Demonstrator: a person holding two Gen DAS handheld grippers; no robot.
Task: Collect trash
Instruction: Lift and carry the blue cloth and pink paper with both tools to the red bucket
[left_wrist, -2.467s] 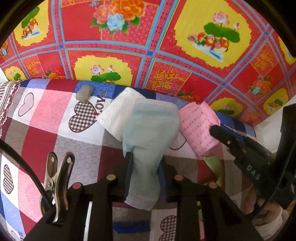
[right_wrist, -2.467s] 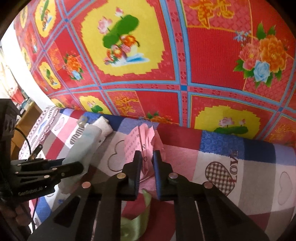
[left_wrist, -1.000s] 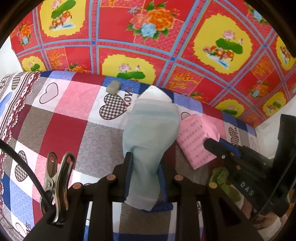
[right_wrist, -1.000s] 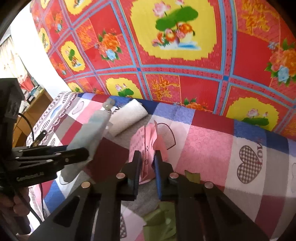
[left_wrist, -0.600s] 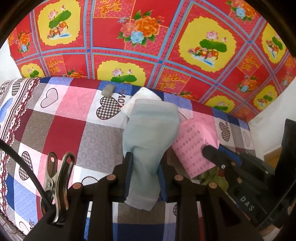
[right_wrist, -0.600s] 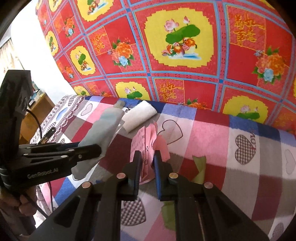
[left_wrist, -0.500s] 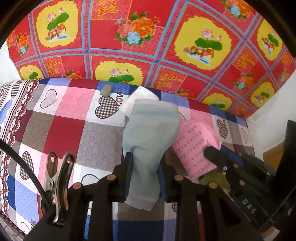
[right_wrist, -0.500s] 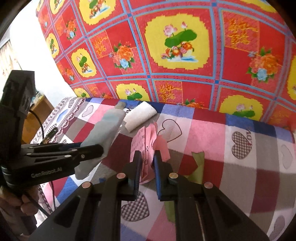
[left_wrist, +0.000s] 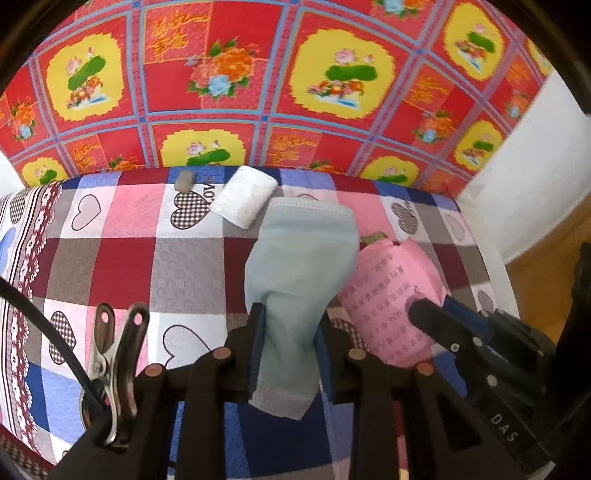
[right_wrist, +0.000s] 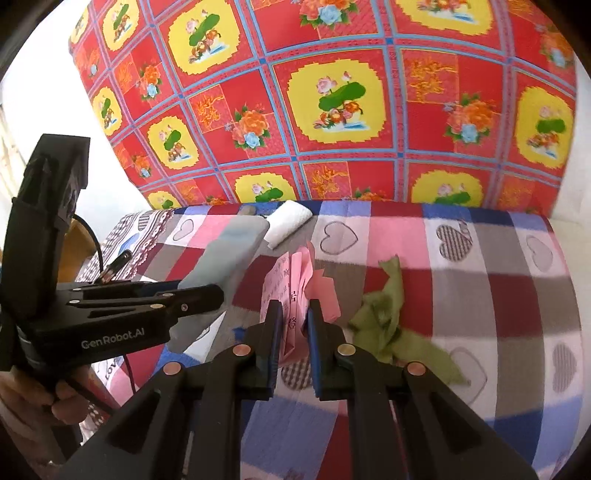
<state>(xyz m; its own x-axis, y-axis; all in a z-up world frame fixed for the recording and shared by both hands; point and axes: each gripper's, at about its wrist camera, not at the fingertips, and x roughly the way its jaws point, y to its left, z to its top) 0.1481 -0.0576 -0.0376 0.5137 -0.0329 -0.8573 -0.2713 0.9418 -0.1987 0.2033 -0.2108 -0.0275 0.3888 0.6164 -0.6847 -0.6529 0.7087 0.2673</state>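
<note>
On the left, the left gripper (left_wrist: 290, 332) pinches a pale blue face mask (left_wrist: 299, 266) between its pads, holding it up above the checked heart-pattern cloth (left_wrist: 122, 266). A folded white tissue (left_wrist: 245, 199) and a small grey scrap (left_wrist: 183, 181) lie on the cloth near its far edge, by the red flowered cloth (left_wrist: 236, 66). To the right, the right gripper (right_wrist: 295, 328) is clamped on a crumpled pink printed paper (right_wrist: 295, 280), with a green scrap (right_wrist: 388, 314) lying on the cloth just right of it.
</note>
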